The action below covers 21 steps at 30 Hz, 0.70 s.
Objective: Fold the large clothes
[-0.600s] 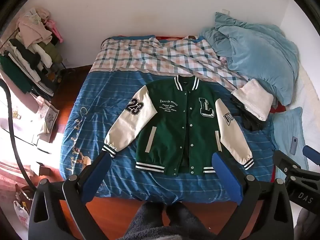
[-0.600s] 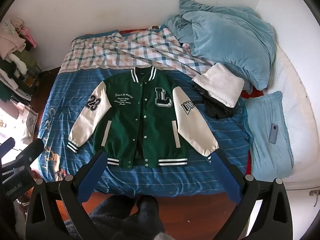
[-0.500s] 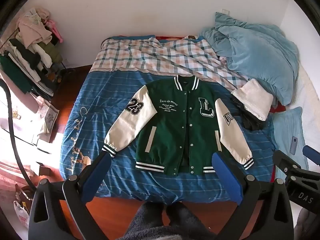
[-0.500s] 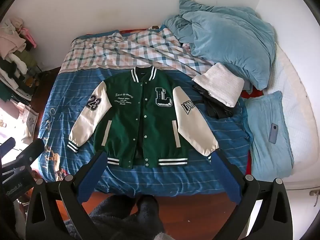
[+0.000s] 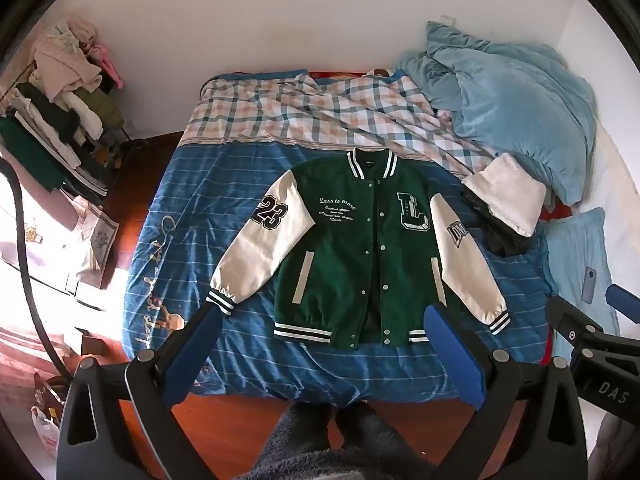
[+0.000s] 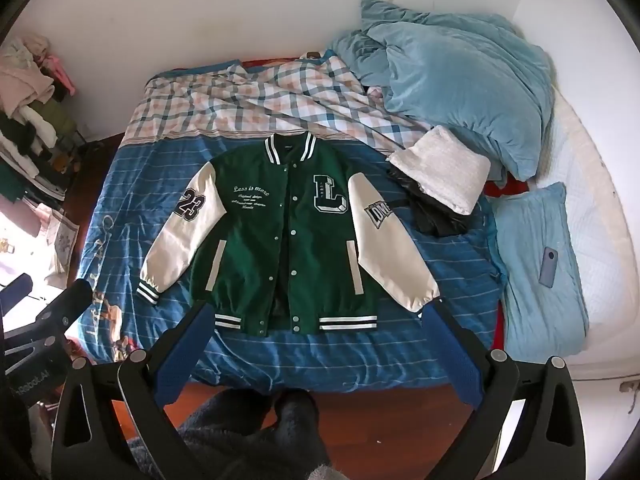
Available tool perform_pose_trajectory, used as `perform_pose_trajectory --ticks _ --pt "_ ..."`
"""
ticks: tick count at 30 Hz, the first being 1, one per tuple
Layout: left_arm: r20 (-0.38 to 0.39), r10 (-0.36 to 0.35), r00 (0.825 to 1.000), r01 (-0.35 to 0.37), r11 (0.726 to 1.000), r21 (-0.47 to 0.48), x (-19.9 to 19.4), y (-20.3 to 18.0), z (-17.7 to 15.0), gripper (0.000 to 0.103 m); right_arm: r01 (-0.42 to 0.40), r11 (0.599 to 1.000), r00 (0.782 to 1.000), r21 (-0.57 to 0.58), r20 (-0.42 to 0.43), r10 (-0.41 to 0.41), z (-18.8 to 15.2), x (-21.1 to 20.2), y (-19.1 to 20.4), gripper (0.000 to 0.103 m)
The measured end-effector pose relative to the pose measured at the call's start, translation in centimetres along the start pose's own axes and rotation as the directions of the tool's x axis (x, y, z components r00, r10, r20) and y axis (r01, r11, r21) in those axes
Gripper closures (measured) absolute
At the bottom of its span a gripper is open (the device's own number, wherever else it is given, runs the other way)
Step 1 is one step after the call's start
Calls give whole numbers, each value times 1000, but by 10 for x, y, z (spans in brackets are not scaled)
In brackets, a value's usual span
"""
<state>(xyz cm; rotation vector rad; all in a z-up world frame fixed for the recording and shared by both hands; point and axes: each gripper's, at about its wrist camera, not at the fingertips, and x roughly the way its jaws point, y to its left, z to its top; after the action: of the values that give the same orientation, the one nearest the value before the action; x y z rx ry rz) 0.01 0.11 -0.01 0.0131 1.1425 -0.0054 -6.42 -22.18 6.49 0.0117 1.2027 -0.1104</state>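
Holding both tools up over the foot of the bed, w/ nothing between the pads. My left gripper (image 5: 322, 332) is spread wide, blue pads apart, empty; my right gripper (image 6: 316, 328) is spread the same way, also empty. Each one shows at the edge of the other's view, well apart from the cloth. My slippers (image 6: 256, 424) sit on the wood floor (image 6: 380, 404) right below, just short of the bed edge.

The jacket (image 5: 360, 256) lies flat, front up, on the blue sheet (image 5: 192, 208), hem toward me, collar away. Hem runs near the foot edge w/ a strip of bare sheet between. Both white sleeves slant out & down; the "23" sleeve (image 5: 260, 248) has open sheet on its outer side, lots of room there. The other sleeve (image 6: 392, 248) has less: a dark item under a white folded cloth (image 6: 444, 168) sits just beside its upper part, apart from the cuff.

Past the collar comes the plaid blanket (image 5: 312, 116), then the blue quilt (image 6: 460, 92) heaped in the far right corner. A phone (image 6: 548, 268) lies on the light blue pillow (image 6: 536, 280), right of the sheet. Clothes rack (image 5: 60, 120) stands far left by the wall.

Vs. half a sec ago: no change, jacket, grippers & views match.
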Motion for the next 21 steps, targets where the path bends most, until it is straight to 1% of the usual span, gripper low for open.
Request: perform_pose_trajectory --ticks 10,14,20,21 --pt "8 -4 1000 4 1000 -3 3 5 -1 0 -6 1000 1000 -3 -5 6 2 0 1 0" --pt "1 -1 1000 0 1000 6 -5 2 -2 0 -4 1000 1000 -4 -5 4 1 -1 6 0" --pt "5 -3 1000 3 1000 4 -9 9 -2 0 -4 1000 1000 -5 -6 4 2 -1 7 0" --pt "3 4 1000 -4 1000 5 -5 4 2 0 -4 1000 1000 -6 -7 4 2 -1 8 0"
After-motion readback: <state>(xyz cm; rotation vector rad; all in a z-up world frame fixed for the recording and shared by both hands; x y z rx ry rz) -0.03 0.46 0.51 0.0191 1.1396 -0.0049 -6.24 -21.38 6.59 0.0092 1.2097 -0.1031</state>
